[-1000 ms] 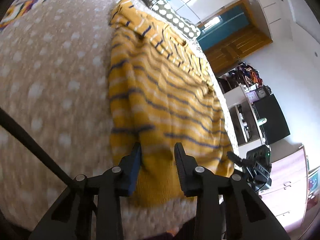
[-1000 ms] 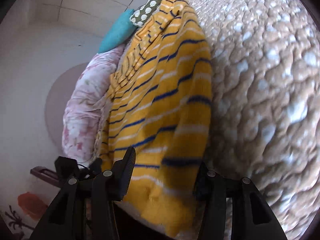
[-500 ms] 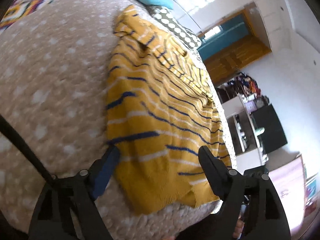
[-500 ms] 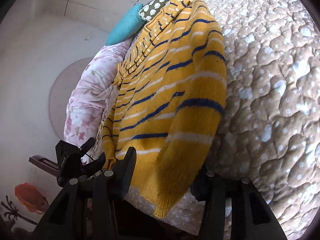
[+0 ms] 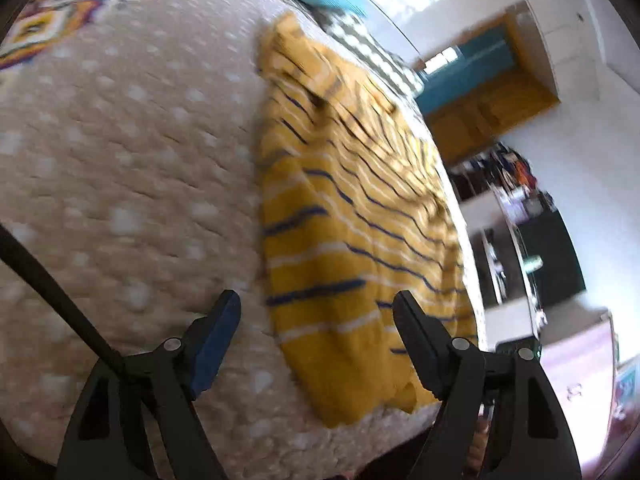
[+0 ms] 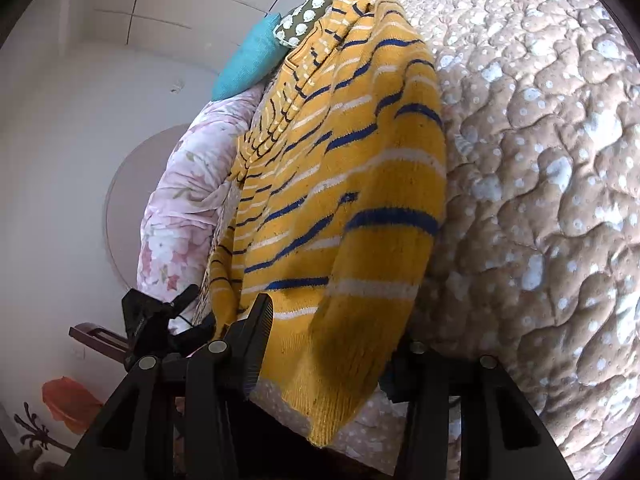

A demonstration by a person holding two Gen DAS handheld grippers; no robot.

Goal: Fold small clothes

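Note:
A yellow knitted sweater (image 5: 352, 216) with blue and white stripes lies flat on the beige quilted bed (image 5: 120, 168), its hem toward me. My left gripper (image 5: 316, 320) is open and empty, just above and short of the hem's left part. In the right wrist view the sweater (image 6: 352, 200) fills the middle. My right gripper (image 6: 332, 328) is open, its jaws standing either side of the hem's corner, which hangs over the bed edge. The right finger is partly hidden by the cloth.
A teal pillow (image 6: 248, 64) and a dotted green pillow (image 6: 316, 8) lie beyond the sweater's collar. A pink floral blanket (image 6: 180, 200) lies along the bed's side. A patterned blanket (image 5: 60, 16) lies at the far left. Wardrobe and shelves (image 5: 520, 216) stand beyond the bed.
My left gripper opened wide, let go of the hem and drew back and left. The sweater now lies flat. My right gripper stayed open and shifted slightly back.

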